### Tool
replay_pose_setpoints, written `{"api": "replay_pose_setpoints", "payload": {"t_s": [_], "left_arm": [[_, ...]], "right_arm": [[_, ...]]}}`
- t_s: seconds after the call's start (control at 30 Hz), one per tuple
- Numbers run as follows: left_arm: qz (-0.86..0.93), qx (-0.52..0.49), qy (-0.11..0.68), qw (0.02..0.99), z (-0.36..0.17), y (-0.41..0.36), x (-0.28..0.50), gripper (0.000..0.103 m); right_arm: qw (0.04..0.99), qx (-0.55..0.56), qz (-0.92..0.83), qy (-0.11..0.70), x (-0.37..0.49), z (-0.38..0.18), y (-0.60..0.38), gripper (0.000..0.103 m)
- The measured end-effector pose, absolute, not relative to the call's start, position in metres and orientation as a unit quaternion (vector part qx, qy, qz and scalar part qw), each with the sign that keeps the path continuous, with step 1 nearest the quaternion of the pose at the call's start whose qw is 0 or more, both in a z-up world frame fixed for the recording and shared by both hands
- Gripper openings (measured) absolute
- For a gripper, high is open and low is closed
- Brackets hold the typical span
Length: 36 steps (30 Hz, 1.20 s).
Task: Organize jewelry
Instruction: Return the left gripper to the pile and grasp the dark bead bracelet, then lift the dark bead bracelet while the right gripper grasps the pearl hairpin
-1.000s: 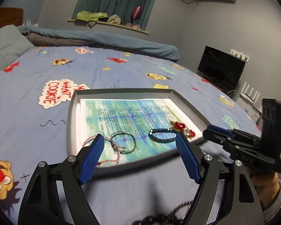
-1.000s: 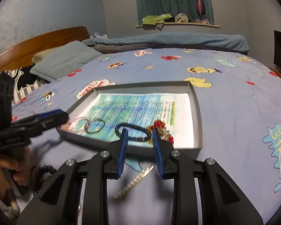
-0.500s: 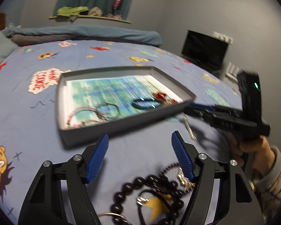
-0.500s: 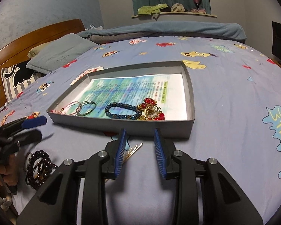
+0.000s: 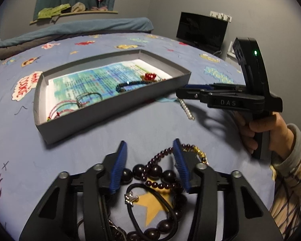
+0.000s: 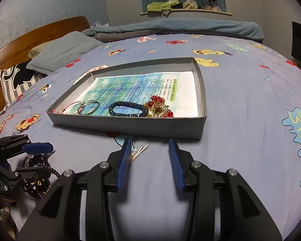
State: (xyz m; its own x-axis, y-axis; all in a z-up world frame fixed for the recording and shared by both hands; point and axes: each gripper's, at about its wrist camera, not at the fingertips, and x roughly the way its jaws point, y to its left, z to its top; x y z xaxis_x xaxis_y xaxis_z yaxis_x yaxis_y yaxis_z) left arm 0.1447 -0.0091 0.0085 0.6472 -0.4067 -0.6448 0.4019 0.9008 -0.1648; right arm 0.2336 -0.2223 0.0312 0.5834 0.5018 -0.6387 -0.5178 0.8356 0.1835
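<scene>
- Here the left gripper [image 5: 150, 160], fingers spread, straddles the limp garnet bead bracelet [image 5: 162, 156]; pinch one strand.
- The right gripper [image 6: 149, 156] gapes beside the stiff pearl hairpin [image 6: 139, 150].

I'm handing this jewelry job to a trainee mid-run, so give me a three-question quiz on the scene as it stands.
1. True or false: the dark blue beaded bracelet lies inside the shallow grey cardboard tray.
2. Which gripper hangs over the pile of dark round-bead bracelets: A) left gripper, B) right gripper?
3. Fill in: the pearl hair clip lies on the ____ , outside the tray.

Key: 1 true; 2 A; 3 bedsheet.
</scene>
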Motion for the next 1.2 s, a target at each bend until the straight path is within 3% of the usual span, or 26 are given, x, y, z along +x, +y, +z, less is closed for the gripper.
{"api": "replay_pose_setpoints", "payload": {"t_s": [0.03, 0.1, 0.2, 0.53, 0.87, 0.97, 1.2], "left_arm": [[-0.224, 0.002, 0.361, 0.905, 0.007, -0.01, 0.145, 0.031], [-0.225, 0.012, 0.365, 0.903, 0.006, -0.013, 0.143, 0.025], [-0.227, 0.02, 0.359, 0.905, 0.008, -0.014, 0.141, 0.006], [-0.171, -0.041, 0.308, 0.935, 0.029, 0.016, 0.148, 0.006], [-0.109, -0.088, 0.357, 0.924, 0.01, 0.049, 0.169, 0.006], [-0.106, -0.09, 0.374, 0.917, 0.003, 0.049, 0.172, 0.015], [-0.119, -0.062, 0.404, 0.905, -0.008, 0.038, 0.177, 0.045]], "right_arm": [[0.89, -0.012, 0.286, 0.356, 0.234, 0.031, -0.222, 0.039], [0.889, -0.014, 0.285, 0.358, 0.234, 0.03, -0.222, 0.04], [0.887, -0.014, 0.285, 0.362, 0.235, 0.029, -0.22, 0.042], [0.877, -0.036, 0.311, 0.364, 0.224, 0.028, -0.206, 0.046], [0.869, -0.06, 0.33, 0.364, 0.213, 0.026, -0.193, 0.046], [0.867, -0.07, 0.335, 0.362, 0.21, 0.026, -0.189, 0.045], [0.864, -0.089, 0.343, 0.358, 0.205, 0.025, -0.182, 0.03]]}}
